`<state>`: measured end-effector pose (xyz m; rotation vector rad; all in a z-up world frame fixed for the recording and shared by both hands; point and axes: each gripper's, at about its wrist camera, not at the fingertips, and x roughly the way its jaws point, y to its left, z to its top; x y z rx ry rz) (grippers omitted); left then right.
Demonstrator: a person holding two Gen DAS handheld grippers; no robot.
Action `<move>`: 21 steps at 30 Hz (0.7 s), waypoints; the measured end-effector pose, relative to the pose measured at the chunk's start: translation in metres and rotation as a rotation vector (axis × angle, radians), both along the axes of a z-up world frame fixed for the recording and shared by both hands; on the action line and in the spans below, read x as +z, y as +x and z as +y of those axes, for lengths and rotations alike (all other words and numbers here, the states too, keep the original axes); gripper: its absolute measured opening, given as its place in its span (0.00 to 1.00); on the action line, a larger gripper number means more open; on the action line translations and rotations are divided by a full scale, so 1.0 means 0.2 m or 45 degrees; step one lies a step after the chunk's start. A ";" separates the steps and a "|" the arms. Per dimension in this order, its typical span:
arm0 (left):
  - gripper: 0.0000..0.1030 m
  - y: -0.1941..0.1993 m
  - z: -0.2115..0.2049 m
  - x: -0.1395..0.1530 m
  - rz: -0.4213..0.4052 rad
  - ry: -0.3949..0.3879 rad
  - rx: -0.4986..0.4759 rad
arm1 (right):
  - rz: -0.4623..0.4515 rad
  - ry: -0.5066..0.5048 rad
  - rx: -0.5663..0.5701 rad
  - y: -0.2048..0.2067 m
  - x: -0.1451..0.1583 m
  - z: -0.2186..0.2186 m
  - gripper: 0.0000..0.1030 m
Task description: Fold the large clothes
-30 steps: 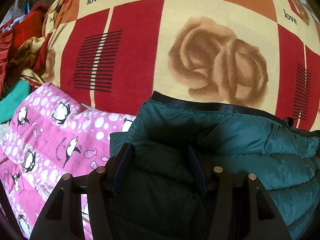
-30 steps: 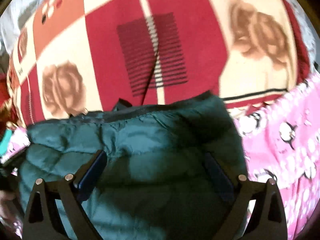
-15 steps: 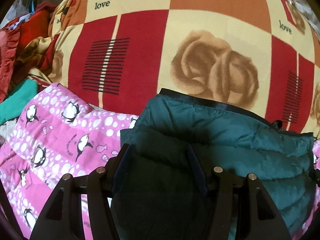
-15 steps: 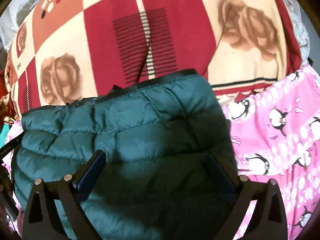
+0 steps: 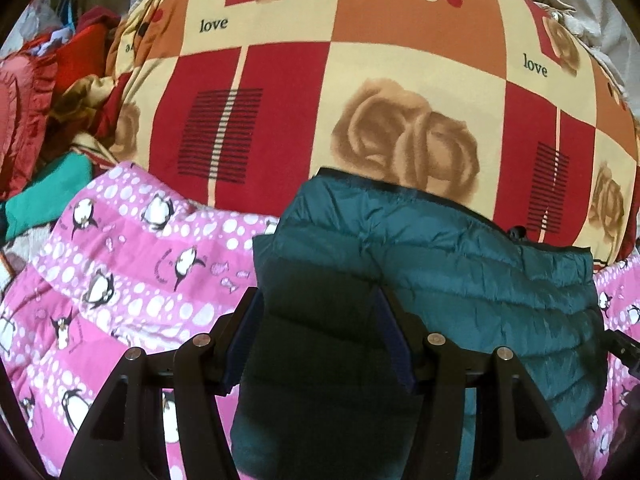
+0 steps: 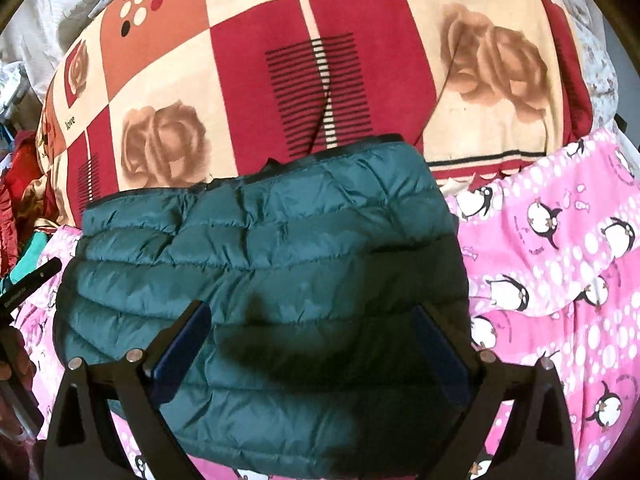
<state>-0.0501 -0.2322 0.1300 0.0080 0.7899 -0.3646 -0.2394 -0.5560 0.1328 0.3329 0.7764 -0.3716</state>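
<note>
- Since a second ago both views have pulled back: more of the rose-check blanket (image 5: 400, 80) shows beyond the teal puffer jacket (image 5: 460, 272), and the whole folded bundle now fits in the right view.
- Your left tool (image 5: 318, 322) is clenched on the jacket's left end; quilted fabric fills the gap between the pads.
- Your right tool (image 6: 312, 340) stands wide over the jacket (image 6: 260, 248); fabric lies between the fingers, but you can't tell from this view whether the pads press on it.
- Jacket is folded into a thick slab, long axis running side to side across both views, black-trimmed edge pointing away toward the blanket.
- Shell is slick, crinkly, with horizontal puffy baffles.
- It lies on the pink penguin-print quilt (image 6: 560, 260), soft and padded.
</note>
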 end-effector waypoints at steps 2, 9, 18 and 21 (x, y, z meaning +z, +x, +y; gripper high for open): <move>0.34 -0.01 0.02 -0.01 0.010 -0.003 0.003 | 0.007 0.000 -0.012 -0.01 -0.01 -0.01 0.99; 0.34 0.01 0.06 -0.04 0.066 -0.038 -0.004 | 0.029 0.014 -0.050 -0.04 -0.05 -0.07 0.99; 0.37 0.09 0.12 -0.13 0.174 -0.166 -0.014 | 0.038 0.107 -0.118 -0.05 -0.13 -0.20 1.00; 0.42 0.13 0.15 -0.17 0.221 -0.237 -0.029 | 0.048 0.136 -0.132 -0.05 -0.17 -0.25 1.00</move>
